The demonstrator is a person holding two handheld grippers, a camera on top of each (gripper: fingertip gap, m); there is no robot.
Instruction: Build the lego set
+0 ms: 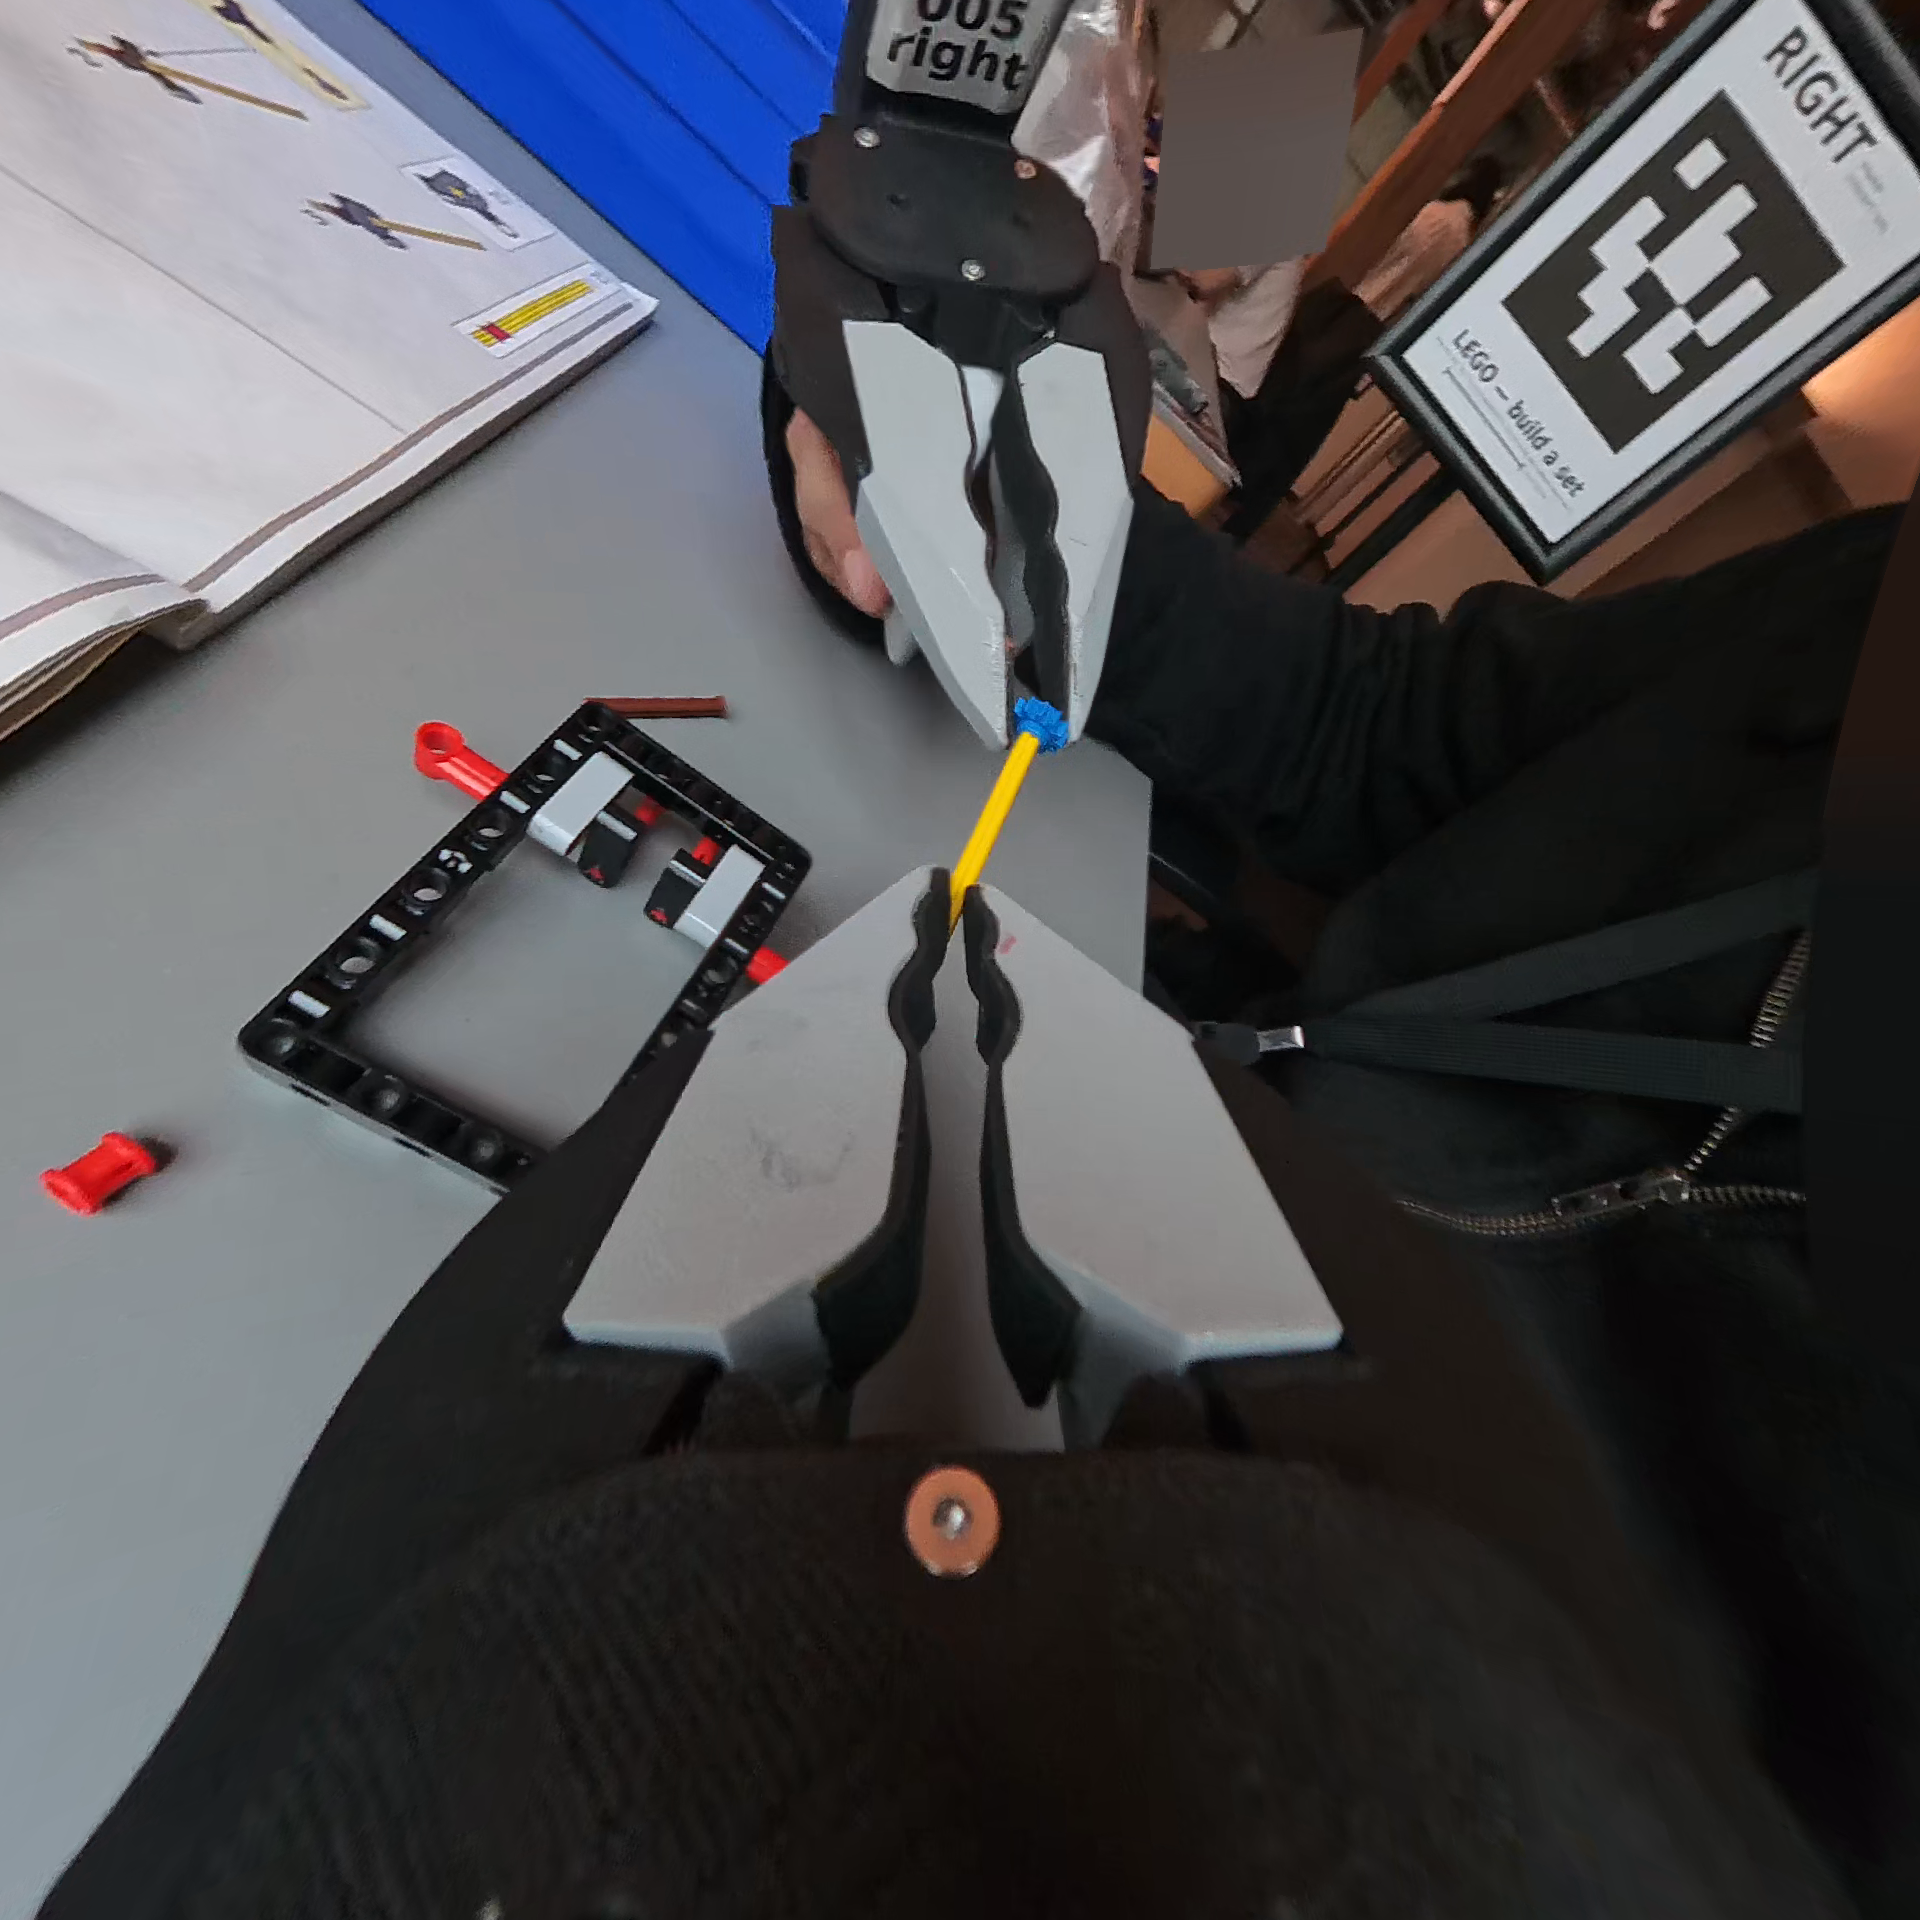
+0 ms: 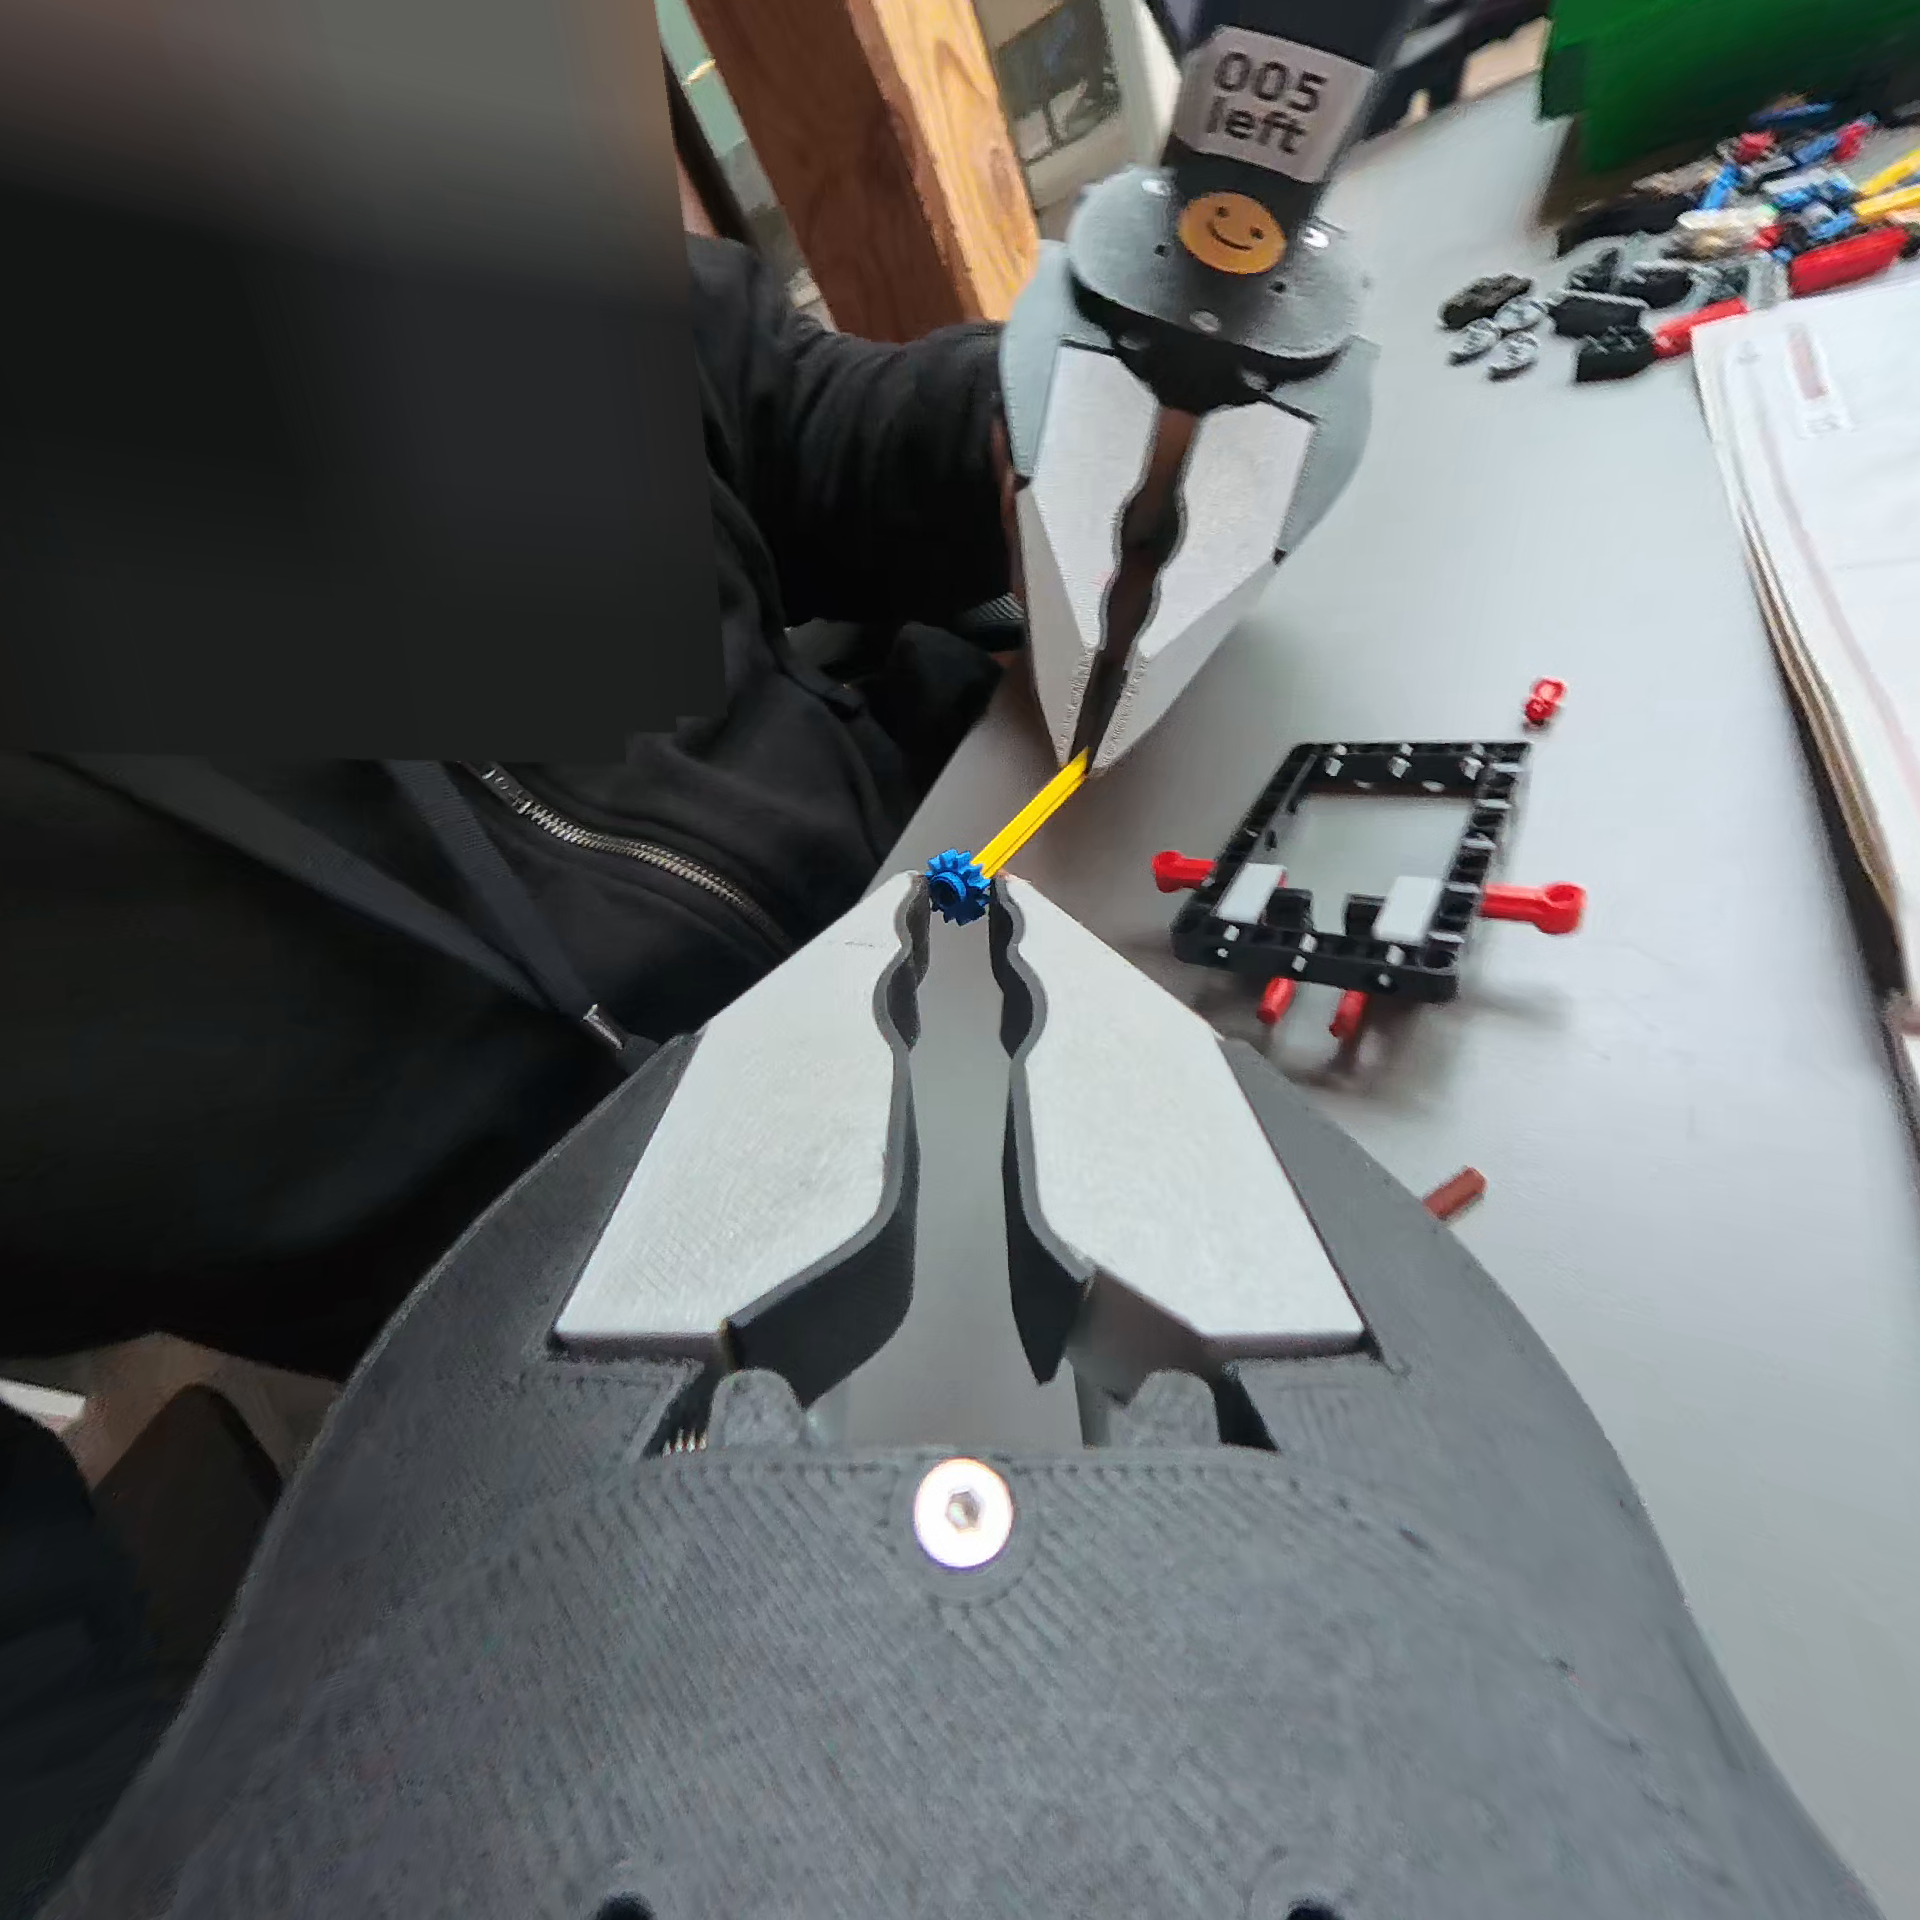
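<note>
Above the table edge, left tongs (image 1: 956, 896) pinch a yellow axle (image 1: 995, 821); right tongs (image 2: 958, 891) clamp its toothed blue gear (image 2: 956, 883).

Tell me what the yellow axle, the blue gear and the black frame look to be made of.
Yellow axle: seemingly hard moulded plastic, smooth, uniform bright colour, straight between both tongs. Blue gear: likely the same plastic, crisp moulded teeth, slightly glossy. Black frame: probably rigid glossy plastic, with highlights along its round holes. None shows any metallic look.
</note>
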